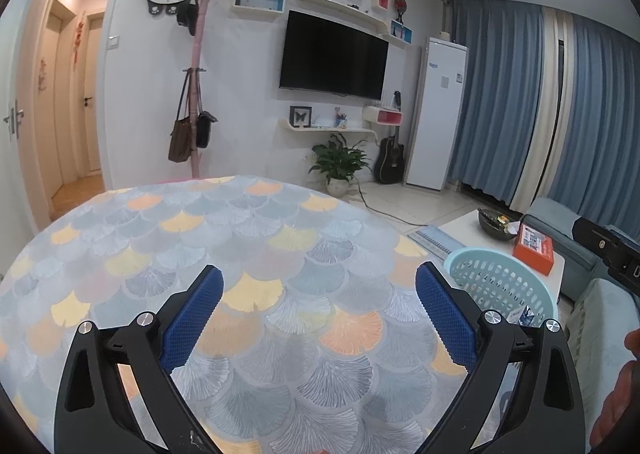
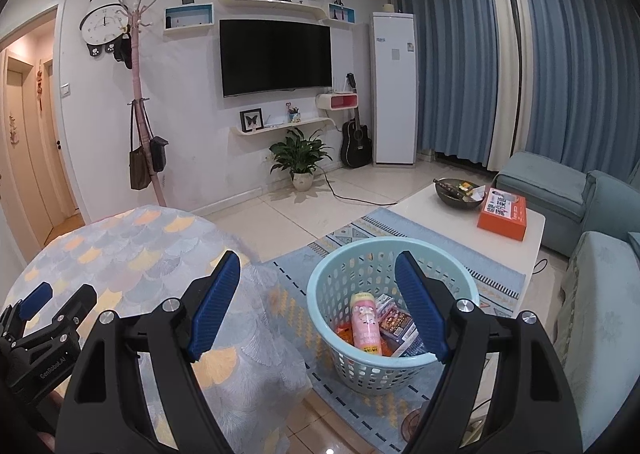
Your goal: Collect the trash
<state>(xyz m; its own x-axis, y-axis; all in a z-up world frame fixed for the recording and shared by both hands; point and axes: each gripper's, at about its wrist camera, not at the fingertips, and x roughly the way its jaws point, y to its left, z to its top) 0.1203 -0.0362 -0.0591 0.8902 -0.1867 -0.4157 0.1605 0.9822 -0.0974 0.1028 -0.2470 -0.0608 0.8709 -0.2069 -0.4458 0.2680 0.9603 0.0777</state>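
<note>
The round surface (image 1: pixel 240 238) on the left, under its scale-patterned cloth, shows no litter in either view. The left tongs (image 1: pixel 319 294) hover above it, spread wide and empty. To the right, the right tongs (image 2: pixel 318 286) hang over the pale blue basket (image 2: pixel 320 286) on the rug, also apart and empty. A pink bottle (image 2: pixel 366 324) and snack packets (image 2: pixel 396 324) already lie inside, so collection looks nearly finished.

Both wrist views face the television wall (image 1: pixel 240 94), sharing table (image 2: pixel 132 250) and basket (image 2: pixel 332 274).
</note>
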